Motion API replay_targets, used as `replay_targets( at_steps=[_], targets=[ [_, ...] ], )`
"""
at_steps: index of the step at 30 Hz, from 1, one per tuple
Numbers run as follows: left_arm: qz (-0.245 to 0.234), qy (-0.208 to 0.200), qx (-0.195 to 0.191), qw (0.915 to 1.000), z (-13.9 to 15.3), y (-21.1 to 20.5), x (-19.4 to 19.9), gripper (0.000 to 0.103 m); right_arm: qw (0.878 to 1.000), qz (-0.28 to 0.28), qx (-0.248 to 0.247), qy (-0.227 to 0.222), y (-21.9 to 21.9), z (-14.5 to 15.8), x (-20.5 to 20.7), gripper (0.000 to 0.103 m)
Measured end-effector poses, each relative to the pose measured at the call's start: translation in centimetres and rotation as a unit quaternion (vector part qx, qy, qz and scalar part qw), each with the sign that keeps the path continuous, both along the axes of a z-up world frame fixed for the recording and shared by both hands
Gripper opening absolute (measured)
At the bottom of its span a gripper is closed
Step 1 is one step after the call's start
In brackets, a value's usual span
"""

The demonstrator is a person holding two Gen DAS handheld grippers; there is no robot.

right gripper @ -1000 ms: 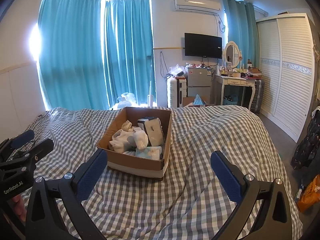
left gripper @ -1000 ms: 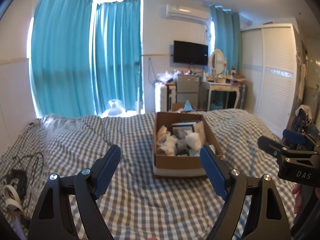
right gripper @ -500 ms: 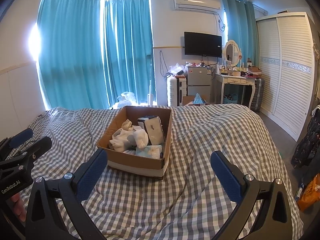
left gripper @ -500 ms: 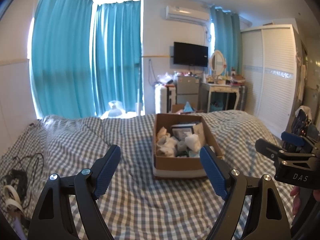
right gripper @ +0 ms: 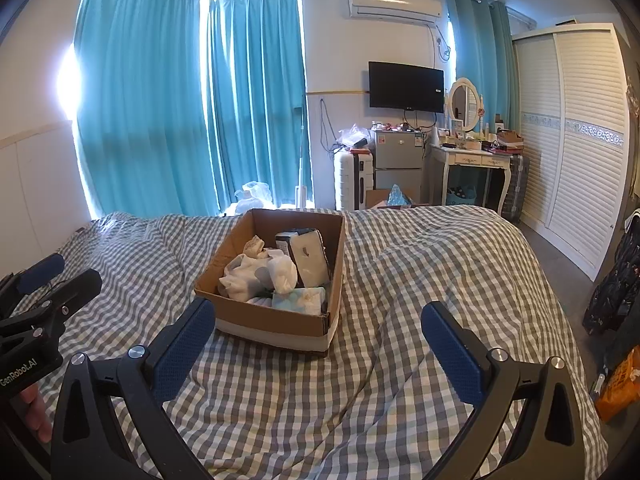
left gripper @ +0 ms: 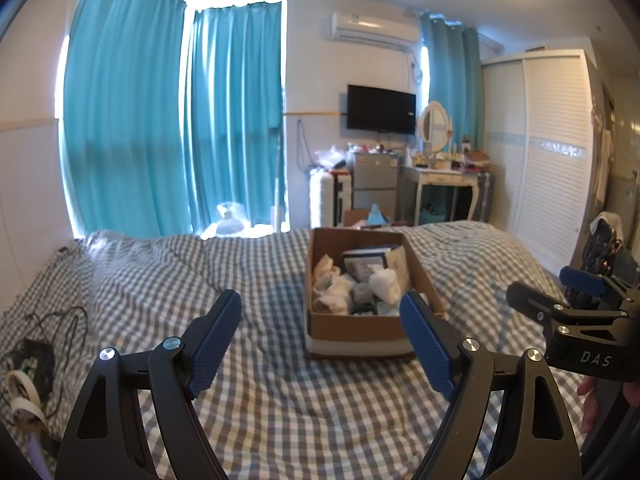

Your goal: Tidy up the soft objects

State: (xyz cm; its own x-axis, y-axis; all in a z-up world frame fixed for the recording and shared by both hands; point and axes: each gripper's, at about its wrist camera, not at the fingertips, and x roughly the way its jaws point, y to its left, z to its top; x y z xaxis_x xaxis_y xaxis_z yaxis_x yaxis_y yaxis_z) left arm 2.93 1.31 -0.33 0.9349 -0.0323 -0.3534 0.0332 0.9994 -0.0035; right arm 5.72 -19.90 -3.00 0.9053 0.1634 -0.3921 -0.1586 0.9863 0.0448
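Hovering: both tools agape | cardboard box (right gripper: 276, 324) ahead | checked bedspread (right gripper: 420, 280)

Box (right gripper: 276, 322) top open (contents piled); bedspread (right gripper: 420, 288) around bare.

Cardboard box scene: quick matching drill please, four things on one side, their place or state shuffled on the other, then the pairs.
Things:
1. cardboard box
2. white socks
3. left tongs
4. black cables

Place or state:
A. open, holding nothing
B. on the checked bedspread, mid-bed
C. piled inside the box
D. on the bed's left edge in the left wrist view

Pairs: 1-B, 2-C, 3-A, 4-D
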Motion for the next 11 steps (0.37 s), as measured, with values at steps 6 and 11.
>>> replay_targets(
  at_steps=[6,11],
  targets=[
    [0.001,0.000,0.000,1.0000,-0.03,0.05,0.01,0.083,1.000,0.000,0.001,0.001,-0.02,-0.08,-0.03,0.103],
    [-0.001,0.001,0.001,1.0000,-0.09,-0.01,-0.04,0.083,1.000,0.000,0.001,0.001,0.00,-0.07,-0.02,0.103]
  ],
)
